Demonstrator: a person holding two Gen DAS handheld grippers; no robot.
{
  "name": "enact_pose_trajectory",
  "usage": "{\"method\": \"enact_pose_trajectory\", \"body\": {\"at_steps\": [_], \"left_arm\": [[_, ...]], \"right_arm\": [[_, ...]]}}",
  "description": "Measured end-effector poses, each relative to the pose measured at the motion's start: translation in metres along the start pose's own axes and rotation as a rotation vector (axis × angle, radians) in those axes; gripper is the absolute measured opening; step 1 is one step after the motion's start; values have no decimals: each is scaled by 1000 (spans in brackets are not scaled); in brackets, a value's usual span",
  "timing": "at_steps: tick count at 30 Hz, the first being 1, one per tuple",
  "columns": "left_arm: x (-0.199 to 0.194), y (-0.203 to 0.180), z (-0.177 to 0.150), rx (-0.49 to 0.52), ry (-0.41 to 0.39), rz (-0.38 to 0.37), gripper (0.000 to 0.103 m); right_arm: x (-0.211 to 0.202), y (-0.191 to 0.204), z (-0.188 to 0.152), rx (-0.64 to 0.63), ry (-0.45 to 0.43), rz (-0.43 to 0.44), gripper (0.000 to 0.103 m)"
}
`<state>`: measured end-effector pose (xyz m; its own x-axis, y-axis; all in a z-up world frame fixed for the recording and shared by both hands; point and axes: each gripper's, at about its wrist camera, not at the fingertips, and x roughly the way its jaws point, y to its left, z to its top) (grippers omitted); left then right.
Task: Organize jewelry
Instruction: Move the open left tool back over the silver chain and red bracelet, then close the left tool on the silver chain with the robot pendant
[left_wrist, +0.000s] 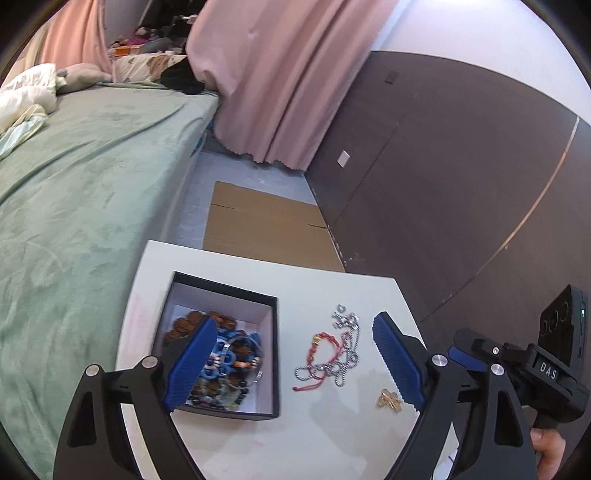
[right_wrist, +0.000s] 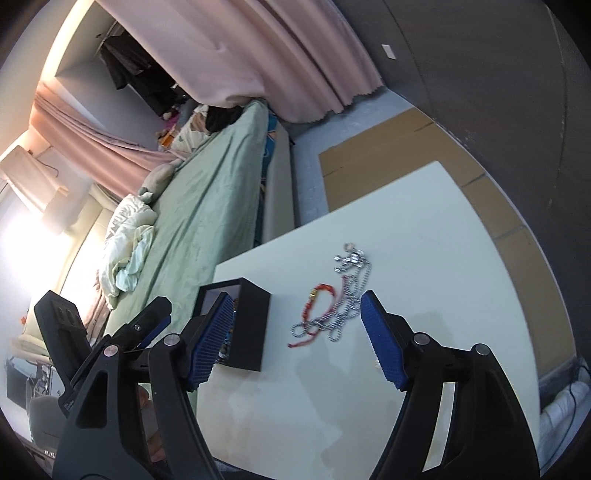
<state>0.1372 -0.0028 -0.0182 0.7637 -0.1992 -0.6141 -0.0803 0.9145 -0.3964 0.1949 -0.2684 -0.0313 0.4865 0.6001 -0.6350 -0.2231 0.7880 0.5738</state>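
Box: open black cardboard box with white lining (left_wrist: 271, 354), left on the table, holding blue and brown beaded bracelets (left_wrist: 225, 360).
Chain: tangled silver ball-chain necklace (left_wrist: 347, 345), right of the box.
Cord: red braided bracelet (left_wrist: 319, 350), overlapping the chain.
Charm: small gold brooch (left_wrist: 389, 398), nearest, right.

This is a bedroom in a home. A bed (left_wrist: 74, 192) covered with a pale green sheet (right_wrist: 218, 192) runs along one side, with crumpled white bedding (right_wrist: 125, 236) and soft toys and cushions (left_wrist: 147, 59) piled at its far end. Pink curtains (left_wrist: 266, 74) hang to the grey floor (left_wrist: 207, 166), and dark clothes (right_wrist: 122, 66) hang in a recess beyond them. A dark brown wardrobe front (left_wrist: 461, 166) lines the other side. A flattened cardboard sheet (left_wrist: 266, 225) lies on the floor beside a small white table (right_wrist: 443, 258) standing close to the bed.
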Motion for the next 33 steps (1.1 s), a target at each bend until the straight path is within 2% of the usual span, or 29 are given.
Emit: {"method": "enact_pose_trajectory", "body": {"at_steps": [3,8,13,16,20,29,31,33], "left_arm": [[8,-12,-5,33,16,-11,80],[29,-31,-14,84,60,-29,66],[54,-51,-24,145,111,-43,48],[68,-62,-27,176,135,-56,43],[86,-72,-26,201,173,-71,40],[140,-81,-7,164,280,-43,40],[151,-84,-6,168,297,-28,44],[161,-88,-4,167,306,-9,55]], "right_arm": [[-2,-9,1,26,13,-13,72],[-4,-31,4,91,30,-24,72],[-7,-39,8,98,44,-32,72],[-10,-46,10,111,46,-33,72],[-8,-59,13,146,52,-23,72],[-3,-88,21,240,64,-36,72],[-4,-95,21,259,63,-51,72],[-6,-101,24,275,57,-60,72]]}}
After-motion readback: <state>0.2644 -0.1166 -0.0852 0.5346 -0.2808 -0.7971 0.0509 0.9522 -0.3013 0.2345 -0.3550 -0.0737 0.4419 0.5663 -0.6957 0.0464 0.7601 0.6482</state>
